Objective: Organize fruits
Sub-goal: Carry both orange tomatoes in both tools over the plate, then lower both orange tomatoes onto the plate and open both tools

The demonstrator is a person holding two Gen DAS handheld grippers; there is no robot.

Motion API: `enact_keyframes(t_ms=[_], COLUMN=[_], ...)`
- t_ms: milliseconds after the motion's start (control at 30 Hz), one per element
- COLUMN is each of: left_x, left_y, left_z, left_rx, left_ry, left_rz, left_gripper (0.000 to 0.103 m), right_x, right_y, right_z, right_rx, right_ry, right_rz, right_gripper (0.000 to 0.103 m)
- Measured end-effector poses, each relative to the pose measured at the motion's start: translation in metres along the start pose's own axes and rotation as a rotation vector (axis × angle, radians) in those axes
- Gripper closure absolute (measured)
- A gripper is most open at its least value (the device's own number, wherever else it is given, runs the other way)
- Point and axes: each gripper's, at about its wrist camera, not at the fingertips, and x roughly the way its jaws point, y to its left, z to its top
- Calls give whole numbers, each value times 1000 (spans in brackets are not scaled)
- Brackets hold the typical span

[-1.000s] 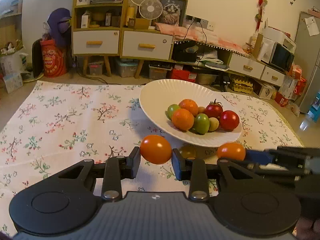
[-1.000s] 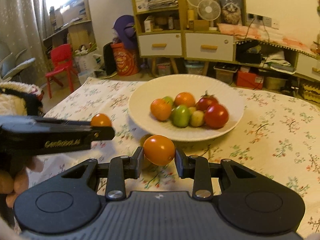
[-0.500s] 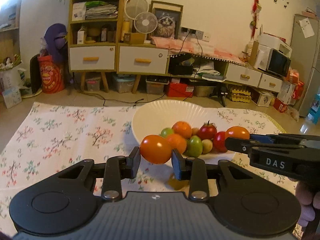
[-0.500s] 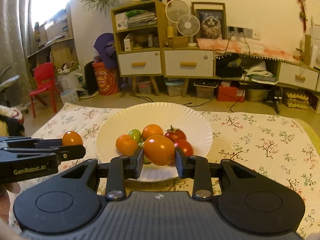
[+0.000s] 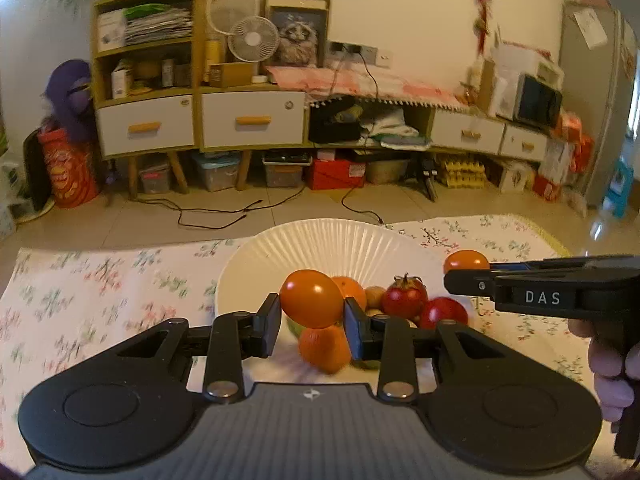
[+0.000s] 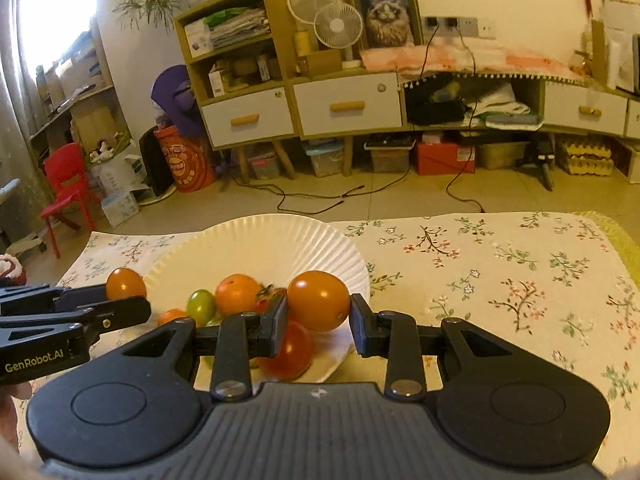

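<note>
My left gripper (image 5: 312,314) is shut on an orange tomato (image 5: 311,298) and holds it above the near part of the white paper plate (image 5: 328,244). The plate holds several fruits: oranges, red tomatoes (image 5: 404,298) and a green one. My right gripper (image 6: 318,314) is shut on another orange tomato (image 6: 319,300) above the plate's right rim (image 6: 264,240). Each gripper shows in the other's view, the right one (image 5: 466,270) and the left one (image 6: 124,294), each with its tomato.
The plate stands on a floral tablecloth (image 6: 500,280) with open cloth to its right and left. The table's far edge drops to the floor. Cabinets and boxes line the far wall.
Both grippers have risen and moved forward with their tomatoes, from low in front of the plate to above it. The fruits on the plate now sit under the fingers.
</note>
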Motion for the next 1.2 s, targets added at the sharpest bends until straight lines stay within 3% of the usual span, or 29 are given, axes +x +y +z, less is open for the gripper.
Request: enact_keyframes(t_ms=[200,467,1000,1100,1200], left_x=[29,43,51,49,46], left_y=[11,10,7,6,8], left_z=[10,10,14,16,18], left_rx=[-48,-20,29,38,35], left_ry=[53,104,118,117,117], left_rz=[22,57,69,77,85], left_gripper=[71,71,69,66,62], right_x=[22,44,55,56,51], right_y=[-3,5,6,6,4], right_z=[12,19,26,28,30], right_rx=[34,18,30,39,47], right_ry=[51,102,137,140,128], right_rz=[58,72,74,67,54], right_gripper=[73,73,71,68,58])
